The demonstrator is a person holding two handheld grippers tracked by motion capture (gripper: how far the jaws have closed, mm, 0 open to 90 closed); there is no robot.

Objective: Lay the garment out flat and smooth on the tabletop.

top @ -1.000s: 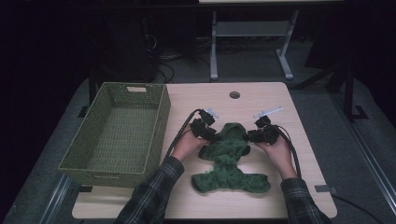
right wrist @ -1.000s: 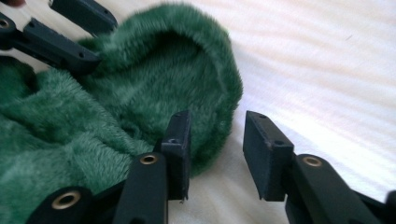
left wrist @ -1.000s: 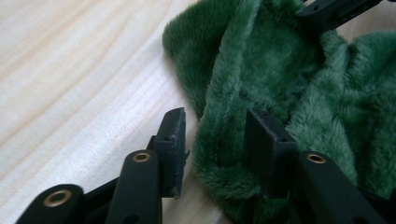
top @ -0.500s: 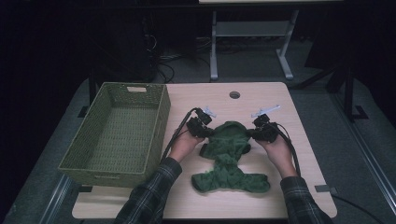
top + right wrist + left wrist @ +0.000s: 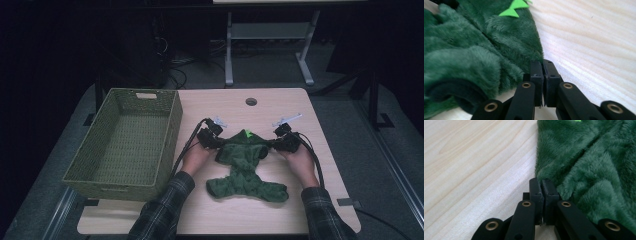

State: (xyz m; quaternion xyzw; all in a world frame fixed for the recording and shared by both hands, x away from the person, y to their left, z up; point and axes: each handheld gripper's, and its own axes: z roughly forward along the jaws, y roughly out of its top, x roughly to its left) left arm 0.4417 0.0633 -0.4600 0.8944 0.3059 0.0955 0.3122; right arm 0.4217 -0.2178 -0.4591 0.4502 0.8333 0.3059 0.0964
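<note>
A green basket [image 5: 125, 145] sits at left of the wood table [image 5: 280, 105]. L gripper [image 5: 214, 141] and R gripper [image 5: 280, 142], jaws just closed, pinch opposite top edges of the green fleece outfit [image 5: 245, 167] stretched between them; its length runs toward the person. Dark room behind.

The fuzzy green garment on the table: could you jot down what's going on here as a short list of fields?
Garment: fuzzy dark green plush garment with a bright green spike, spread on the table
Surface: light wooden table
Left gripper: jaws shut, pinching the garment's left upper edge
Right gripper: jaws shut, pinching the garment's right upper edge
Container: green woven rectangular basket, left of the garment, nothing visible inside
Person: plaid sleeves, one hand on each gripper
</note>
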